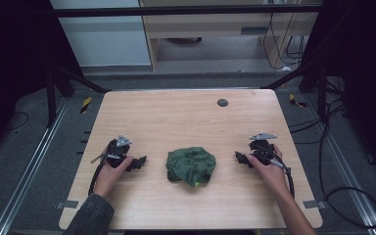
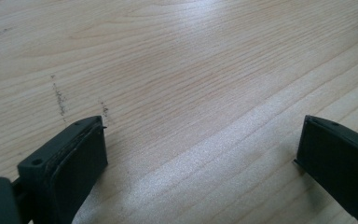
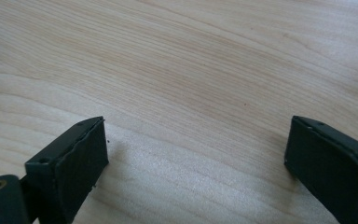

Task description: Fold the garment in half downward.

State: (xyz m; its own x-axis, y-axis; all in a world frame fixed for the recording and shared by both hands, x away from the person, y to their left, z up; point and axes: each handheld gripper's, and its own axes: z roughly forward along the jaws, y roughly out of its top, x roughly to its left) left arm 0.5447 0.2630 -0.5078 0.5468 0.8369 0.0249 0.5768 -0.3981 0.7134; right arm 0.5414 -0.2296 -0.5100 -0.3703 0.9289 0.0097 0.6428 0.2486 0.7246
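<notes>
A crumpled green cloth (image 1: 191, 166) is lying in a loose heap on the wooden table (image 1: 176, 117), toward its near edge and about midway across. The left gripper (image 1: 139, 162) is resting on the tabletop to the left of the cloth, and the right gripper (image 1: 238, 157) is resting to the right of it, each well apart from the fabric and pointing inward at it. Both are being held with jaws spread wide and nothing between them; in each gripper view bare wood grain is showing between the two black jaws. This mirrored stance likely serves as a ready position: with the cloth centred between the two hands, either gripper can reach an edge of the bundle. A small dark disc (image 1: 222, 103) is sitting beyond the cloth, near the far edge.
</notes>
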